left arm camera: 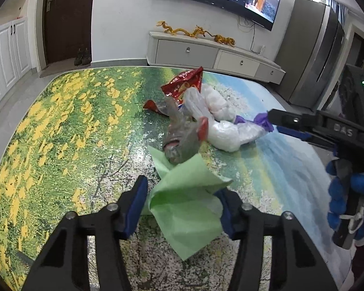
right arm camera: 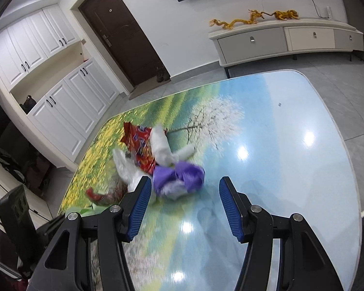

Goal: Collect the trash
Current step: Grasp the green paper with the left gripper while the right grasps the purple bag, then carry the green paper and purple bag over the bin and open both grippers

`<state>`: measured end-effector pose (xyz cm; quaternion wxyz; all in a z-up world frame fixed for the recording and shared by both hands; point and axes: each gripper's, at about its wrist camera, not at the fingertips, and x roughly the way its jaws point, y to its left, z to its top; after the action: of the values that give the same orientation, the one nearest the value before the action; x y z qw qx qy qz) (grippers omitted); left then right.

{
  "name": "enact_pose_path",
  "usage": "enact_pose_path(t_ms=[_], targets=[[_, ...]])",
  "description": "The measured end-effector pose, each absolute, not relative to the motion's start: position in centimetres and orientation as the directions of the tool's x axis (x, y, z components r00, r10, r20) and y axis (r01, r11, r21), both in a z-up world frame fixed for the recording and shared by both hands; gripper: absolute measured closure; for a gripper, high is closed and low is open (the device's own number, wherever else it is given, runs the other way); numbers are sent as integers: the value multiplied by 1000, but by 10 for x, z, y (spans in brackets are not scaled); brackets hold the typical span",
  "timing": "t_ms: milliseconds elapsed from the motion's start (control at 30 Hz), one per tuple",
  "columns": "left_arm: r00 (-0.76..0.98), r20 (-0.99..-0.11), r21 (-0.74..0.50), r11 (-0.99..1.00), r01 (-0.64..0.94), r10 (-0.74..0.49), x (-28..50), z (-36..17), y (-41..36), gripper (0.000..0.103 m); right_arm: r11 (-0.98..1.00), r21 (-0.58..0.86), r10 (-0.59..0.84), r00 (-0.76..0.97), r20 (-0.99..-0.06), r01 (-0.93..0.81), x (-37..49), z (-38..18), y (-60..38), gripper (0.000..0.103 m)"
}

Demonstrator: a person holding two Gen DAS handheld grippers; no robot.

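Note:
A pile of trash lies on the landscape-printed table (left arm camera: pixel 60 126): a red snack bag (left arm camera: pixel 184 83), clear and white plastic bags (left arm camera: pixel 216 104), a grey-red wrapper (left arm camera: pixel 182 140), a purple scrap (left arm camera: pixel 262 121) and a green paper sheet (left arm camera: pixel 186 203). My left gripper (left arm camera: pixel 182 203) is open with the green paper between its fingers. My right gripper (right arm camera: pixel 184 194) is open just in front of the purple scrap (right arm camera: pixel 179 174); in the left wrist view it (left arm camera: pixel 276 121) reaches in from the right, its tip at the purple scrap. The red bag (right arm camera: pixel 139 143) lies behind.
A TV cabinet (left arm camera: pixel 206 53) with golden dragon figures stands beyond the table under a wall TV. White cupboards (right arm camera: pixel 60 97) and a dark door (right arm camera: pixel 126 34) lie to the left. The table's right half (right arm camera: pixel 291 145) is glossy bare surface.

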<state>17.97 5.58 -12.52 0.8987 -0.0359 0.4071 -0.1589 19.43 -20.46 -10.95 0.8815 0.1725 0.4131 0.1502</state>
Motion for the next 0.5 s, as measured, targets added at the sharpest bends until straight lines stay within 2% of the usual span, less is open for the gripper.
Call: enact_pose_path(t_ms=[167,233,267,300,500], targets=[[624,-709,-219,944,248,-328,180,-124,61,65,886,447,426,597,-680,-122,214,-121,-198,46],[633,-702,-218,945,245,-326,178,-123,61,67,883,453,433,587,-684,-123,217,-125,-196,59],[637,-699,-218,945,243,-324,177,-122,62,68,882,455,437,581,-687,-125,218,-126,-195,73],[640,-697,-218,946,239,-322,176,-122,63,68,882,455,438,579,-688,-126,219,-128,-195,79],[658,-676,-248,944,219,-331,163,-113,74,72,894,430,410,610,-678,-123,201,-118,-204,82]])
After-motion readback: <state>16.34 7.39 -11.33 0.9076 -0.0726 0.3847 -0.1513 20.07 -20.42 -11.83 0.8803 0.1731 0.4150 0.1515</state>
